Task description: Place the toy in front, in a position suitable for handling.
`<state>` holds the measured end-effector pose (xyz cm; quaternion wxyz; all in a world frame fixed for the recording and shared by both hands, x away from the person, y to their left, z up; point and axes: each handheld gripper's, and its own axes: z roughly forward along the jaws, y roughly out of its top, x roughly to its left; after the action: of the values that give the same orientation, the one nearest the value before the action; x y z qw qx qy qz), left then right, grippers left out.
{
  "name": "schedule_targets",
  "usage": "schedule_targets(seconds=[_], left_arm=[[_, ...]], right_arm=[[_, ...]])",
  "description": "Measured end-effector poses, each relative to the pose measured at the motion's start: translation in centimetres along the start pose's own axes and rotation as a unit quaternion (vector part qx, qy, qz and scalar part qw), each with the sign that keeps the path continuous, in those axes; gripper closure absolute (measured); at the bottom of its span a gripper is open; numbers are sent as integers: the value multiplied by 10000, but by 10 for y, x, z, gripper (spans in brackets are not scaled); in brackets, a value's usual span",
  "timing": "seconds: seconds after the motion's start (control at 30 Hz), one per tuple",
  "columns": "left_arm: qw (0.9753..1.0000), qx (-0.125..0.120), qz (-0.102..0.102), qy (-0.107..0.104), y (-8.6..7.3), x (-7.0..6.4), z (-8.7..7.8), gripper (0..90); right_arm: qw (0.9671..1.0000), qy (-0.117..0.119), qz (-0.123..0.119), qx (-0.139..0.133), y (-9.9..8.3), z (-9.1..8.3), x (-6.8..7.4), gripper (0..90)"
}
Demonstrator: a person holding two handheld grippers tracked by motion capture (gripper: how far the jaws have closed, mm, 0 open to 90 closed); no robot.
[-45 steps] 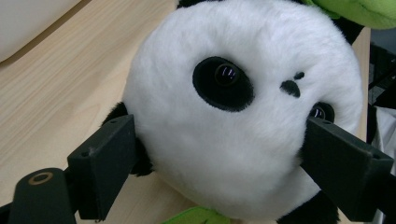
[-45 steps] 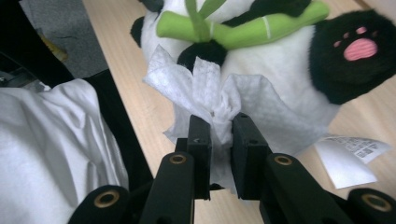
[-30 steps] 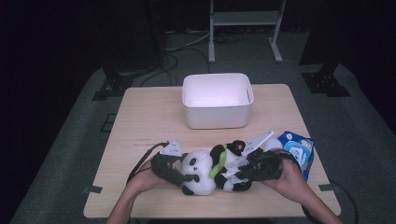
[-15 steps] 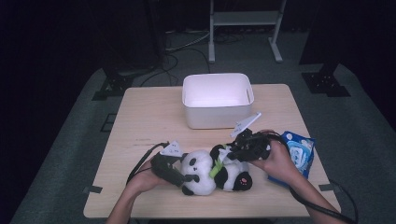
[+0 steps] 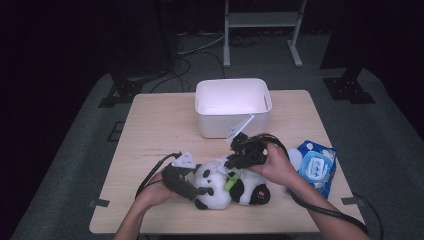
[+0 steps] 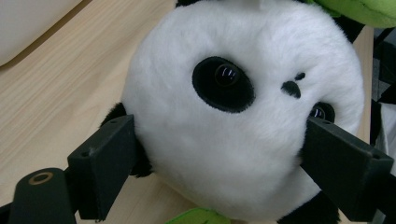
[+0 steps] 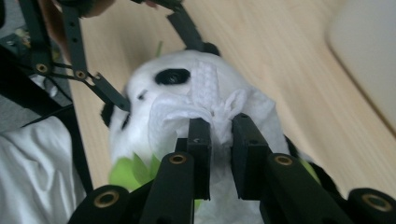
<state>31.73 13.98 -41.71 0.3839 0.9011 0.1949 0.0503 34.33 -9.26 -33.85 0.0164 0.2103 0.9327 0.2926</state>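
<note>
On the pale wooden table (image 5: pixel 150 125), the plush panda (image 5: pixel 227 187) lies at six o'clock from the white bin (image 5: pixel 233 106), its head clamped by the left gripper (image 6: pixel 219 154) for steadiness while the right gripper (image 7: pixel 219 135) pinches a wet wipe (image 7: pixel 205 105) against it, apparently for cleaning.

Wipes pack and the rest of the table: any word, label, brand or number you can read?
Wipes pack: printing on its blue-and-white front, too small and blurred to read.
Panda: no tag or text visible.
White bin: no marking visible.
Nothing here is legible.
</note>
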Motion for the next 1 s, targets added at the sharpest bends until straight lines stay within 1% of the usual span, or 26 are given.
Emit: schedule_targets(seconds=[0.03, 0.07, 0.1, 0.13, 0.17, 0.27, 0.3, 0.33, 0.37, 0.47, 0.57, 0.6, 0.63, 0.67, 0.7, 0.73, 0.87, 0.93, 1.0], left_arm=[[10000, 2, 3, 0, 0, 0, 0, 123], [10000, 4, 9, 0, 0, 0, 0, 123], [10000, 8, 12, 1, 0, 0, 0, 123], [10000, 1, 3, -3, 0, 0, 0, 123], [10000, 3, 10, -9, 0, 0, 0, 123], [10000, 10, 34, -15, 0, 0, 0, 123], [10000, -6, 10, -29, 0, 0, 0, 122], [10000, -10, 25, -46, 0, -1, 0, 123], [10000, -10, 25, -46, 0, -1, 0, 123], [10000, 4, 91, -40, 1, -3, 1, 122], [9999, 9, 108, -26, 1, -4, 1, 123], [9999, 12, 107, -23, 1, -4, 1, 123], [9999, 29, 107, -24, 1, -3, 1, 123], [9999, 29, 105, -30, 1, -3, 1, 123], [10000, 17, 91, -32, 1, -3, 1, 123], [10000, 15, 89, -36, 1, -3, 1, 123], [9999, 25, 92, -35, 1, -3, 1, 123], [9999, 29, 100, -30, 1, -3, 1, 123], [9999, 48, 118, -29, 1, -3, 1, 124]], right_arm=[[10000, 63, -47, 60, 3, 6, 4, 783], [10000, 63, -47, 60, 3, 6, 4, 783], [9998, 77, -104, 134, 5, 10, 7, 783], [9998, 77, -104, 134, 5, 10, 7, 783], [9997, 63, -128, 204, 5, 11, 7, 783], [9996, 42, -96, 270, 2, 11, 6, 783], [9993, -21, -67, 371, -3, 10, 4, 783], [9993, 3, -22, 377, -6, 10, 3, 783], [9993, 3, -22, 377, -6, 10, 3, 783], [9996, 72, 89, 270, -17, 4, 0, 783], [9996, 58, 94, 260, -18, 1, 0, 782], [9996, 27, 79, 256, -18, -1, 1, 782], [9997, -51, 49, 255, -18, -6, 1, 781], [9997, -51, 49, 255, -18, -6, 1, 781], [9997, -136, 16, 220, -18, -13, -1, 782], [9997, -136, 16, 220, -18, -13, -1, 782], [9995, -240, 156, 143, -20, -25, -7, 781], [9993, -293, 208, 108, -19, -28, -12, 781], [9993, -307, 211, 100, -18, -29, -12, 781]])
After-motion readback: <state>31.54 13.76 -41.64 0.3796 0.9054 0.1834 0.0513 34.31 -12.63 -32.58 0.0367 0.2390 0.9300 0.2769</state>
